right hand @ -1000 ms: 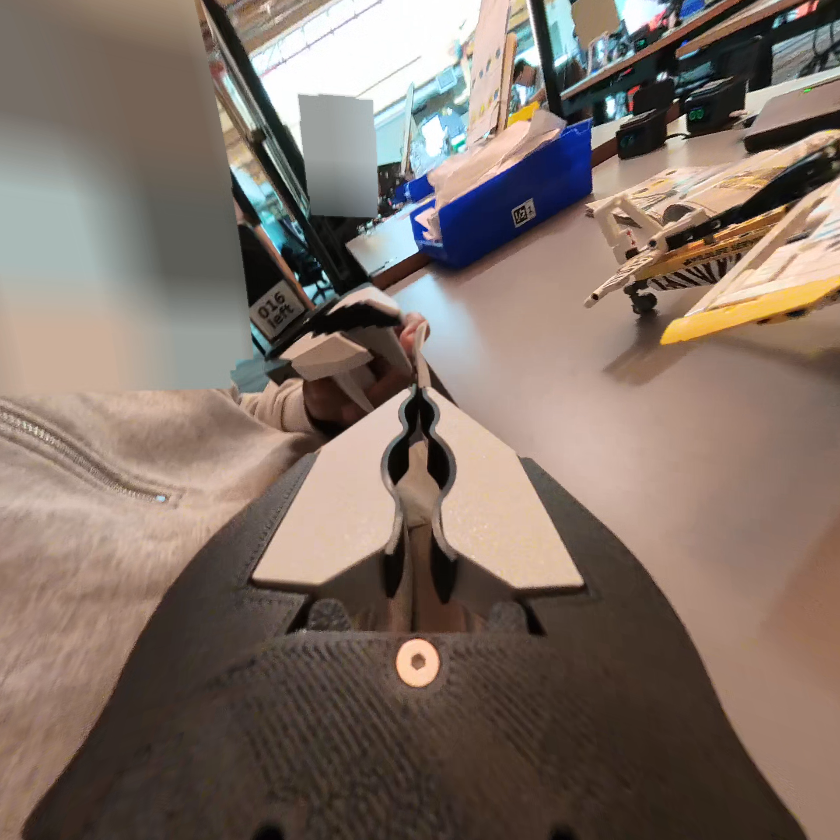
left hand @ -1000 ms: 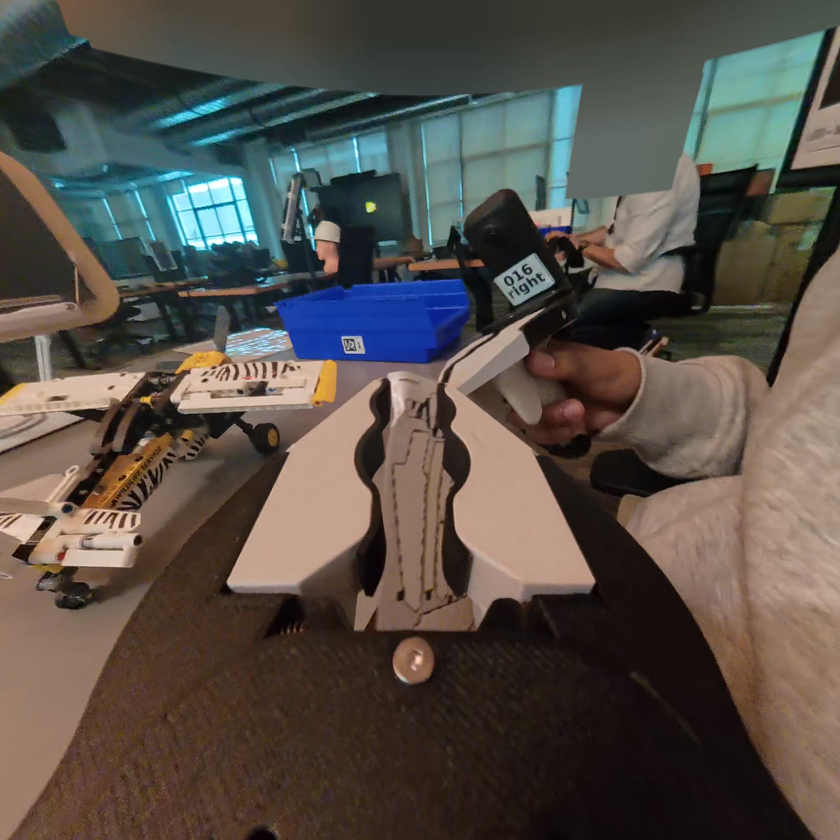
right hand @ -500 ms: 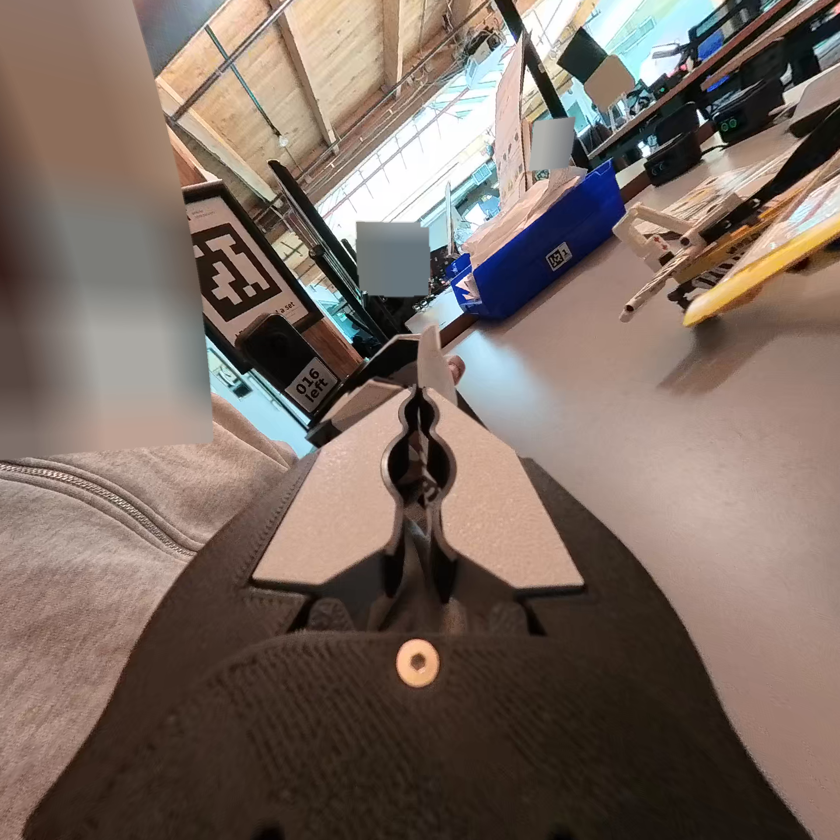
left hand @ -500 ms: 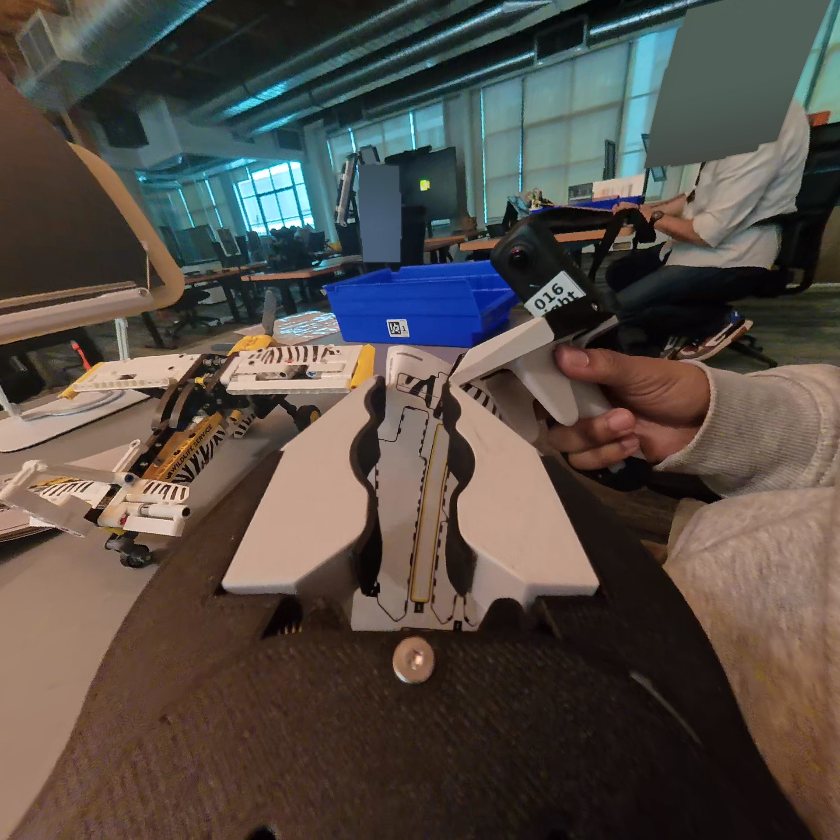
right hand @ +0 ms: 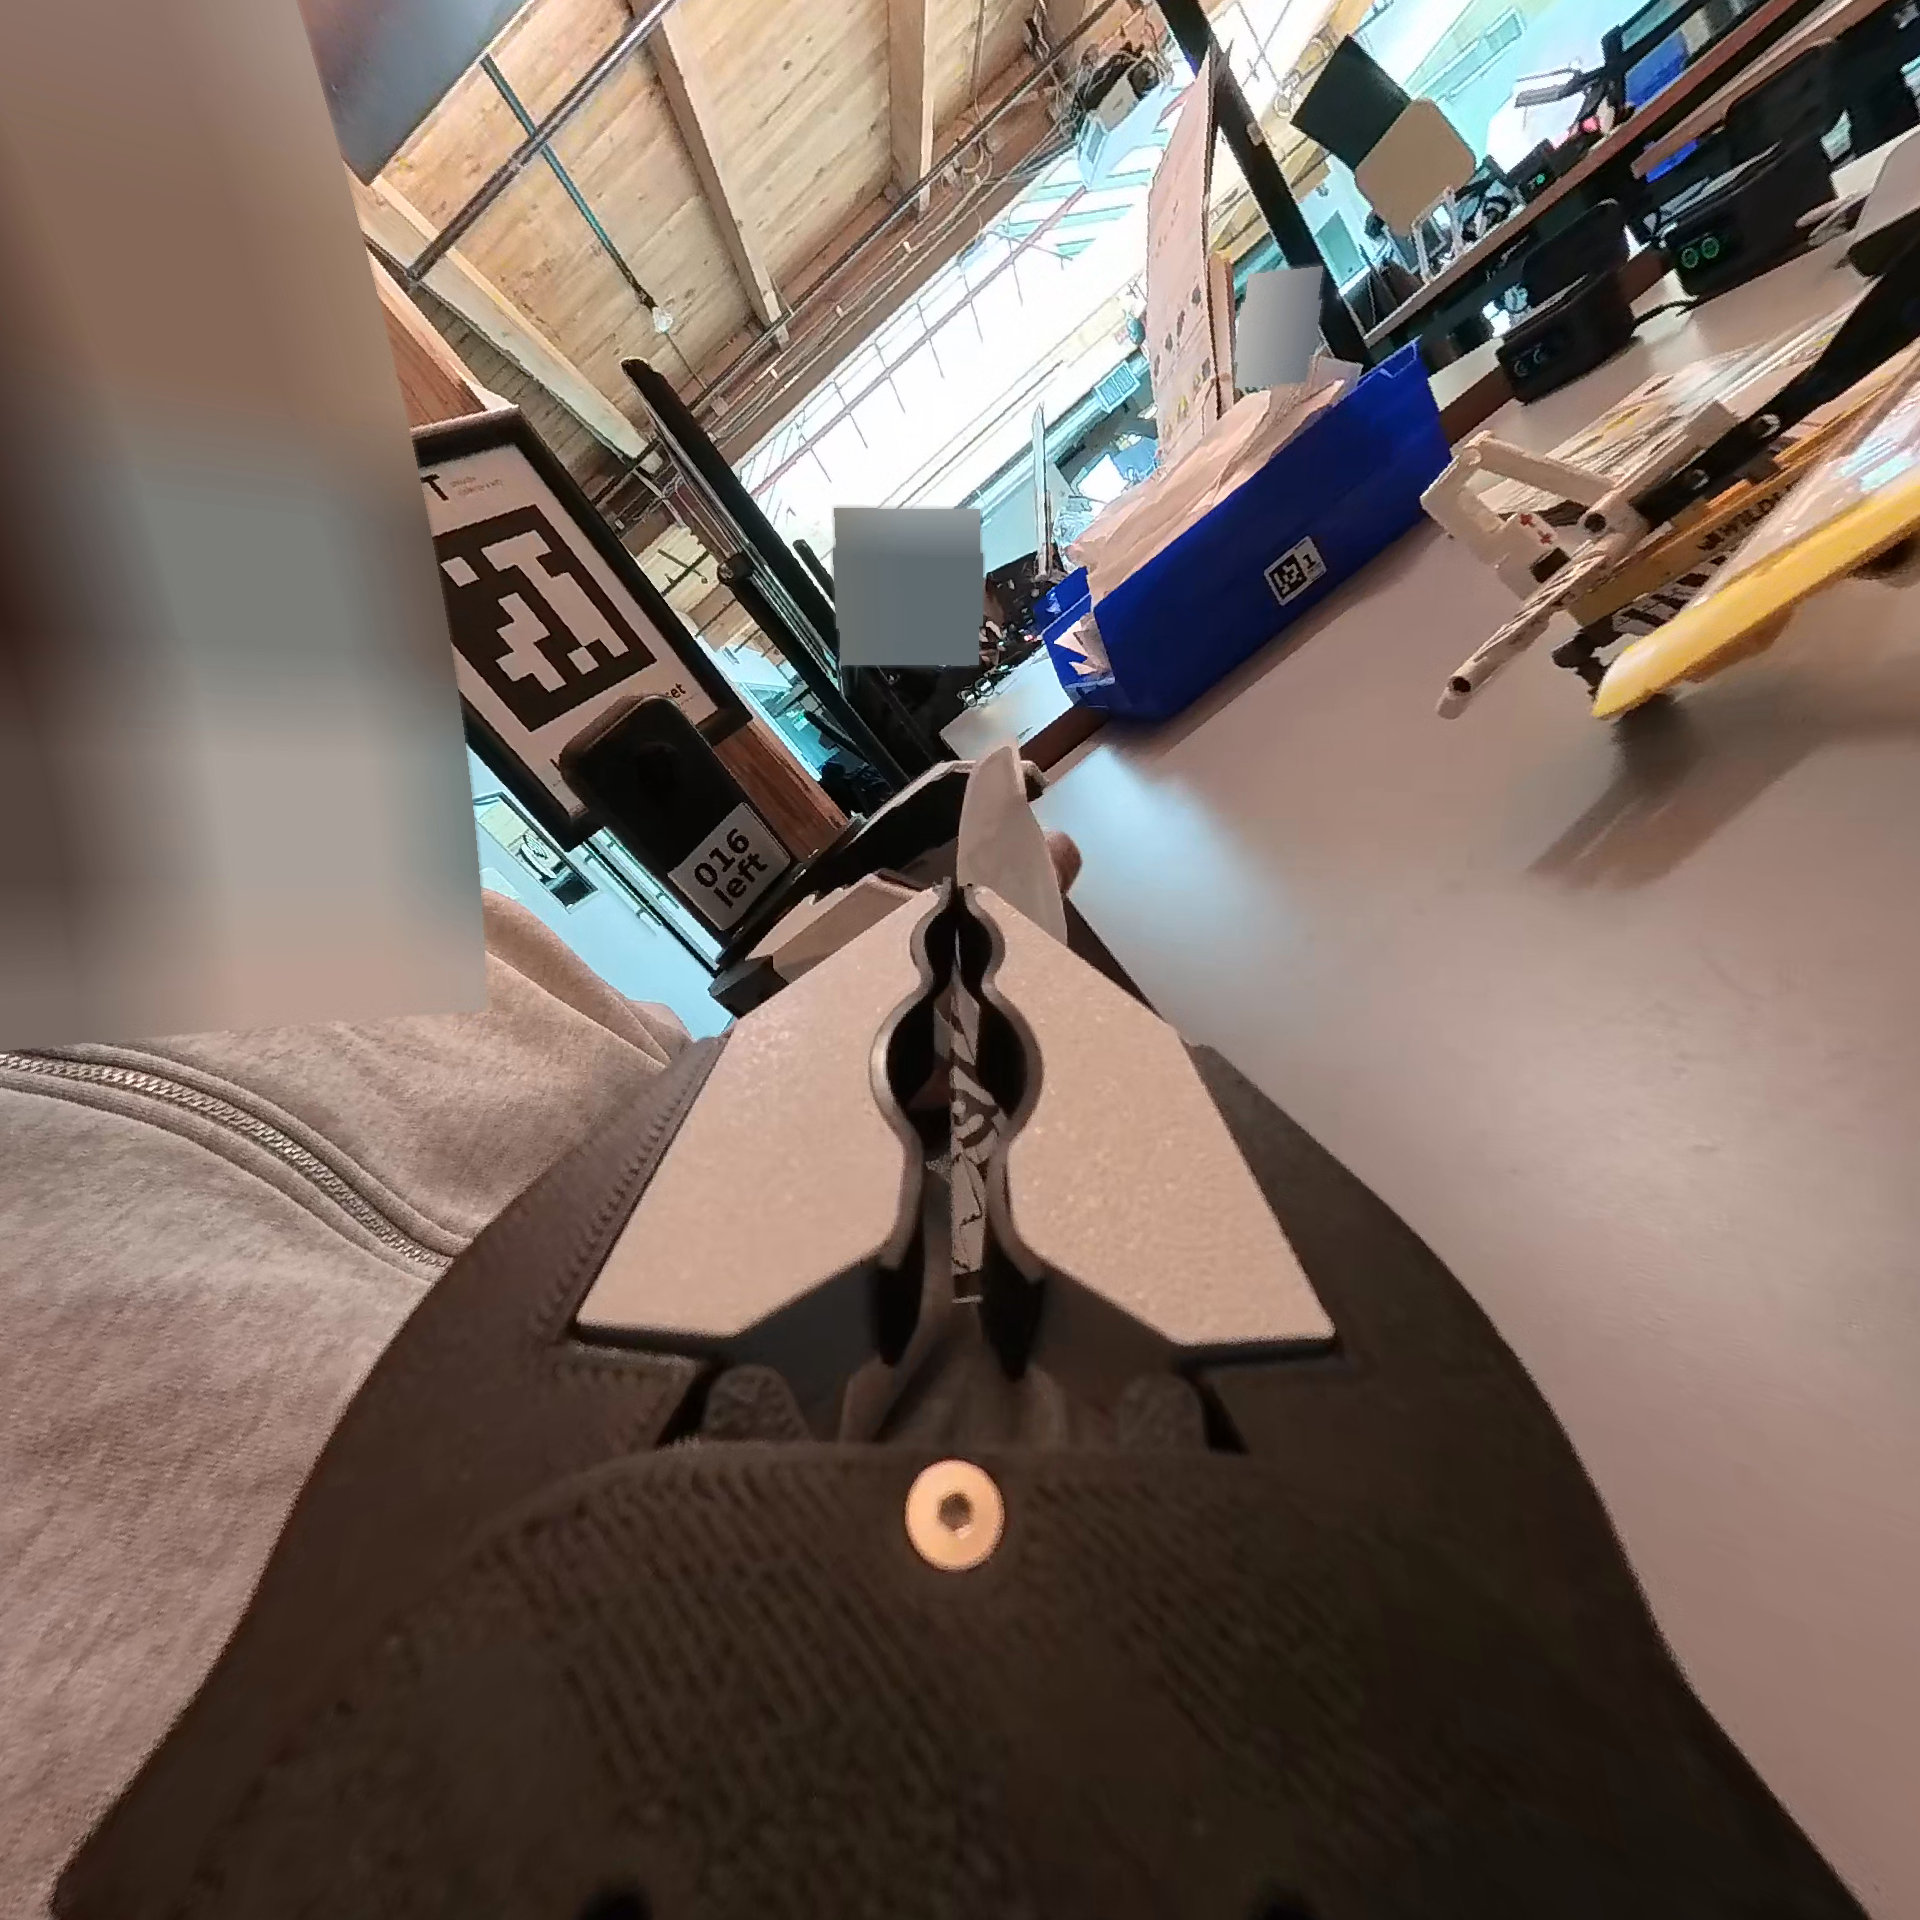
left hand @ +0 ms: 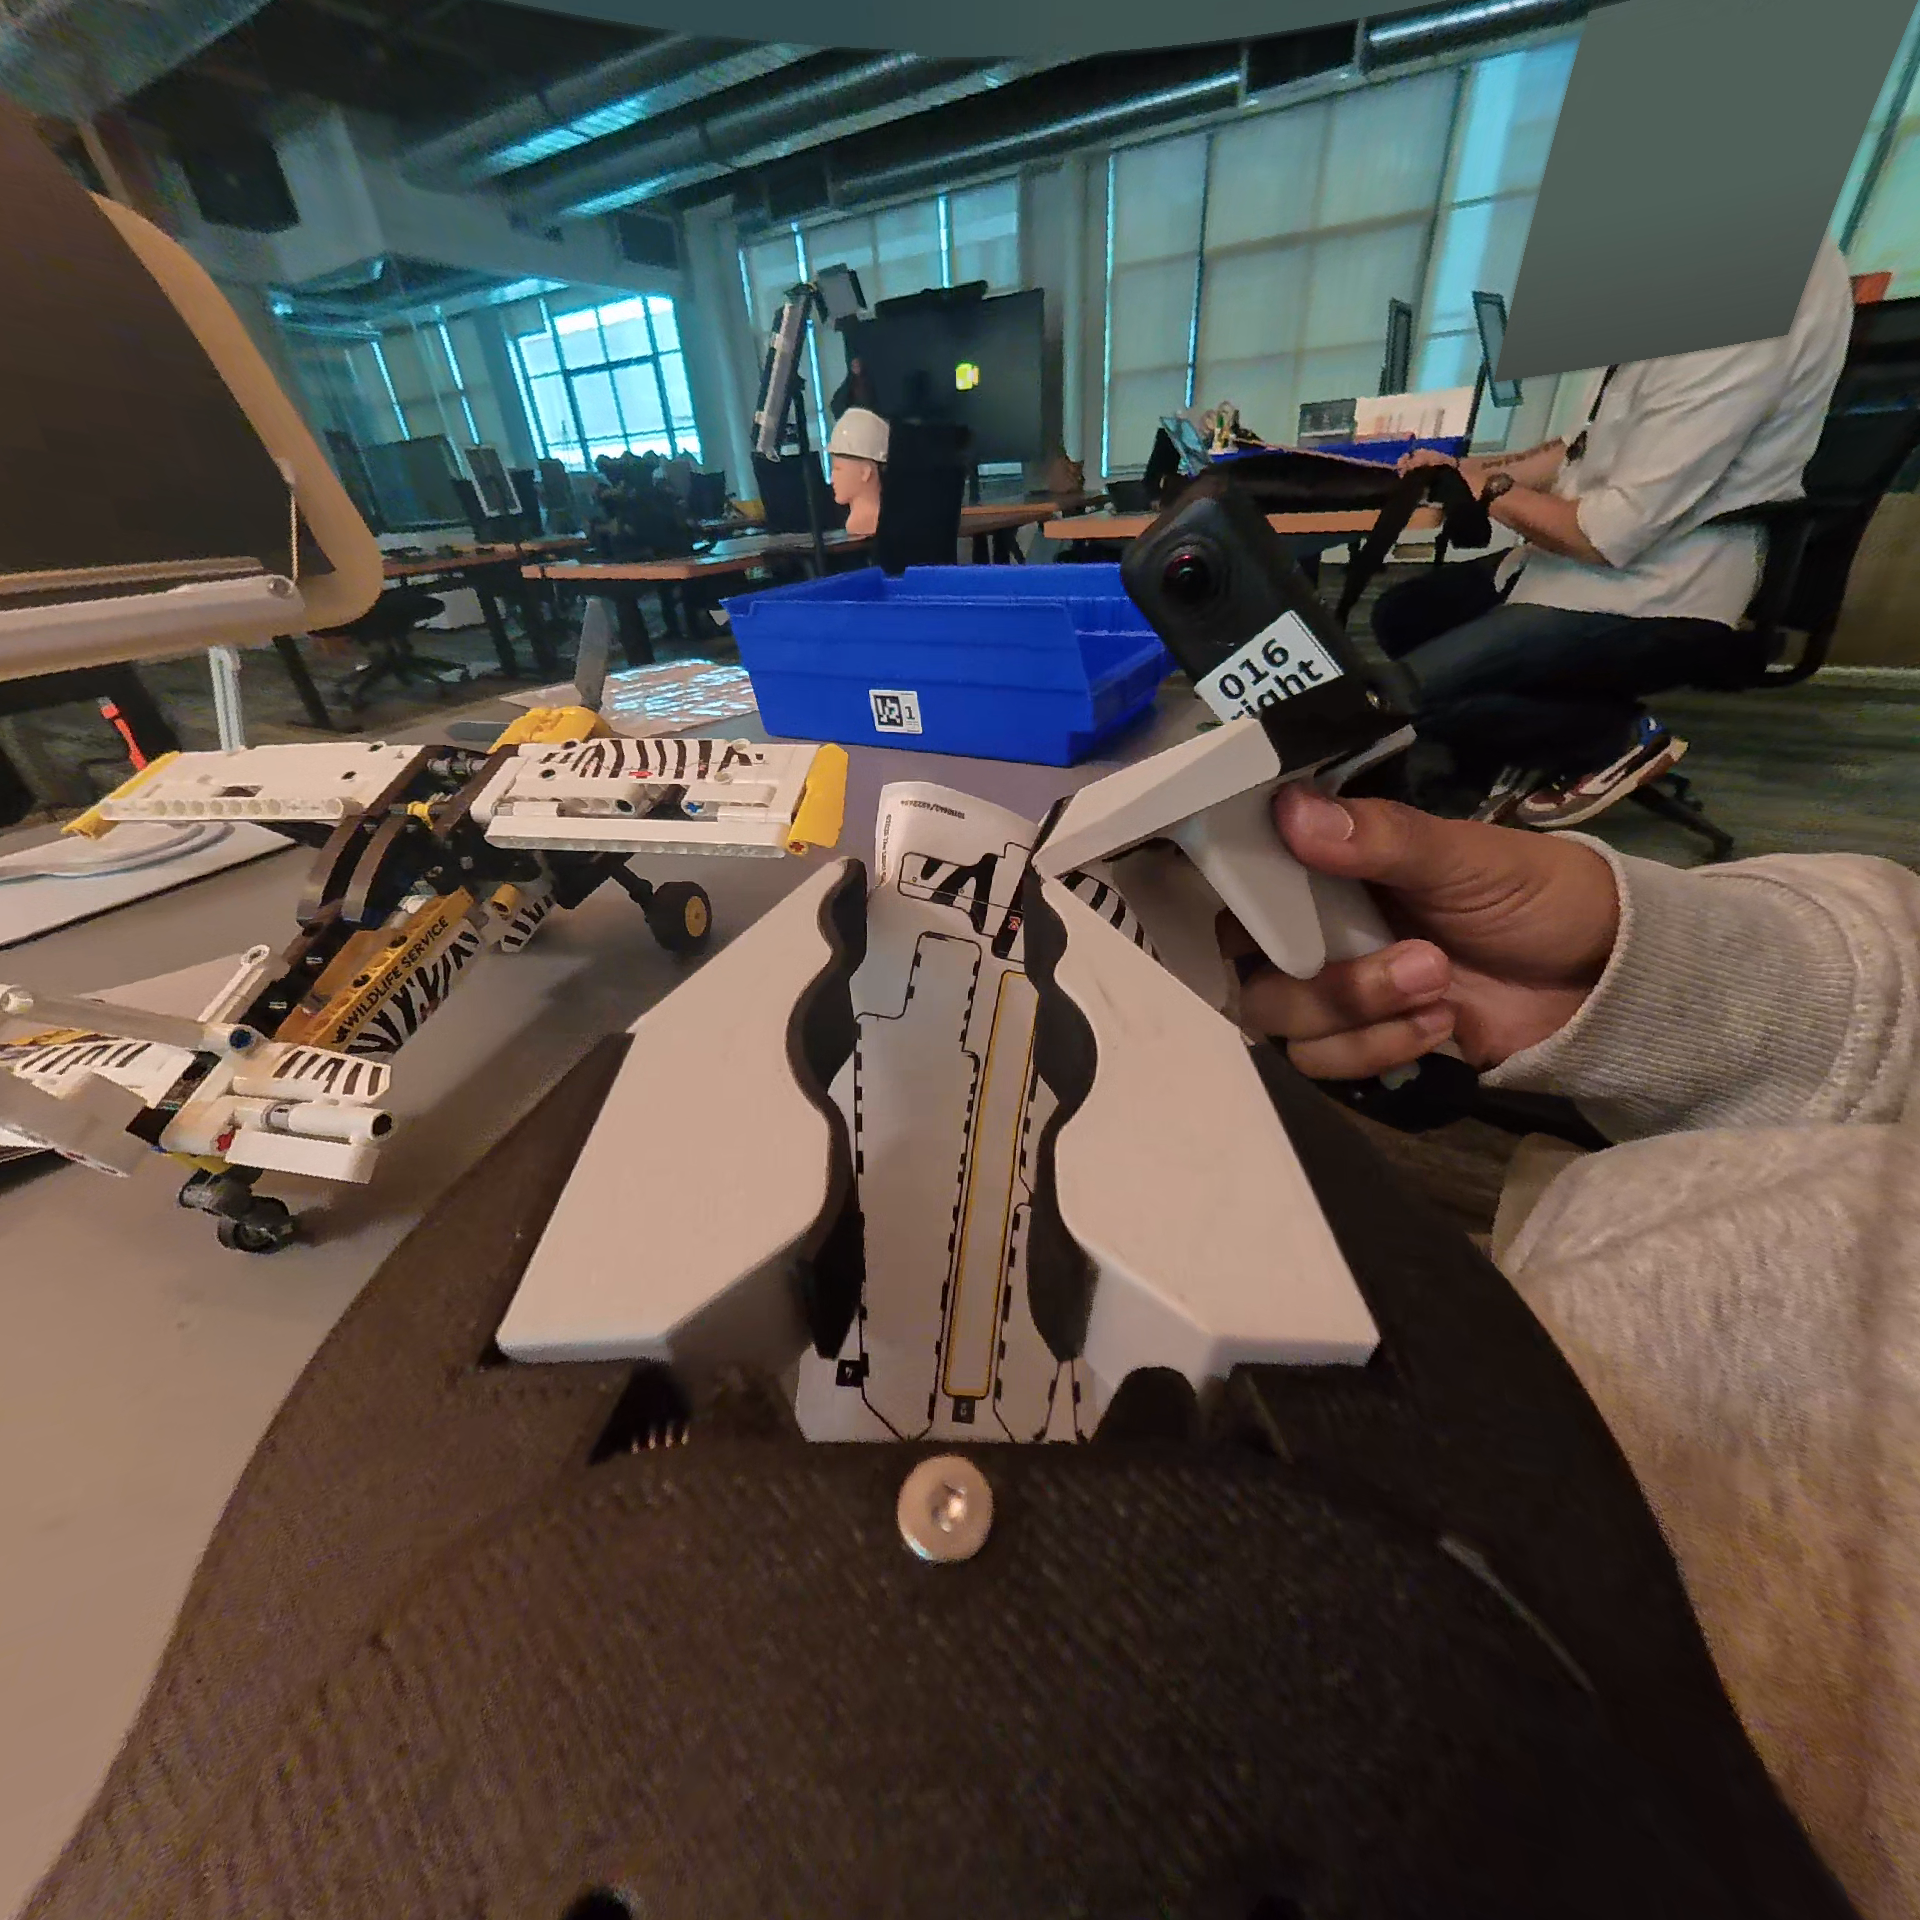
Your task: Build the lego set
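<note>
Over on the left of the grey table (left hand: 125,1382) stands the lego plane (left hand: 405,914), white and yellow with zebra-striped panels, resting on its small black wheels, one yellow-hubbed wheel toward the middle. Under its far wing lies a flat white sheet, and above that corner leans a dark board with a tan edge (left hand: 156,416). Behind the plane, farther back on the table, sits a blue bin (left hand: 935,665) with a small square tag on its front wall; from the right wrist view it holds crumpled white paper or bags.

Nearer the person, the left gripper (left hand: 945,894) is held up off the table edge, its two white fingers closed onto a sticker sheet (left hand: 935,1143), a white slip printed with dashed outlines, a long yellow-edged strip and zebra stripes near the top. The sheet runs the whole length between the fingers and pokes out past their tips.

Just to the right, the right gripper (left hand: 1049,847) comes in from the side, its tips touching the top corner of the same sheet. In its own view (right hand: 961,894) the fingers are pressed nearly together with the sheet seen edge-on (right hand: 966,1122) between them. A hand (left hand: 1444,956) in a grey knit sleeve grips its white handle, with a black camera mounted on top.

Far right, in the background, a person in a white shirt sits at another desk.
</note>
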`<state>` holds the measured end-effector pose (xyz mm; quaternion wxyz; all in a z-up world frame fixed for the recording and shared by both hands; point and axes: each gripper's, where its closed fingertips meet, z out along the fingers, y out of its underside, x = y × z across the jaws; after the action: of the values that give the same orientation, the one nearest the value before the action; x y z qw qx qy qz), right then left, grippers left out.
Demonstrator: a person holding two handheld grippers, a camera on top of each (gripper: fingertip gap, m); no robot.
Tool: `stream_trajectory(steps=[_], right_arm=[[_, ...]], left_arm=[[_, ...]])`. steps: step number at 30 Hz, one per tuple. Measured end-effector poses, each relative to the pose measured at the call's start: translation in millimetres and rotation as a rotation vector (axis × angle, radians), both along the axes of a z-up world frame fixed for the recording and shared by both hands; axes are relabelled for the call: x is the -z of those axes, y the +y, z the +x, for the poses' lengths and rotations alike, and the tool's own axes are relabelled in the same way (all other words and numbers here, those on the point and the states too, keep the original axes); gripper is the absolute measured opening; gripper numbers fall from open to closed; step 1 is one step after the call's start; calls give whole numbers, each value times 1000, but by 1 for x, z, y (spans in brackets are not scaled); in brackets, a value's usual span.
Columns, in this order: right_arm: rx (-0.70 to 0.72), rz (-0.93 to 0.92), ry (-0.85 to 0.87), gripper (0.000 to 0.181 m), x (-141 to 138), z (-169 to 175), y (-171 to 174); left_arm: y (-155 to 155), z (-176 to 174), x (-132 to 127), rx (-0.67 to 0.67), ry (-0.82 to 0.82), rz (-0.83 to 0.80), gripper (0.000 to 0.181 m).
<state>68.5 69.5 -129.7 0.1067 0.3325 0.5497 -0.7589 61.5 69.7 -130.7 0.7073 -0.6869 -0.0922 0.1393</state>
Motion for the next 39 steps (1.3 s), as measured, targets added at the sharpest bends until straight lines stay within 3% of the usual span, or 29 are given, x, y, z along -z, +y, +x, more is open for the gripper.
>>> stream_trajectory(steps=[14,20,23,28,32,39], right_arm=[[-6,18,-18,0,6,-1,-1],[9,40,-27,0,10,-4,2],[9,43,-29,0,11,-4,1],[15,7,-31,0,6,-5,5],[16,-4,-37,0,6,-5,6],[4,-9,-41,0,6,-3,3]], left_arm=[[1,3,7,104,-138,3,18],[-2,4,7,152,-155,-8,0],[-2,3,9,133,-129,-23,1],[-6,-6,6,21,-5,-25,23],[-4,0,4,5,79,-32,24],[0,3,10,11,72,-87,23]])
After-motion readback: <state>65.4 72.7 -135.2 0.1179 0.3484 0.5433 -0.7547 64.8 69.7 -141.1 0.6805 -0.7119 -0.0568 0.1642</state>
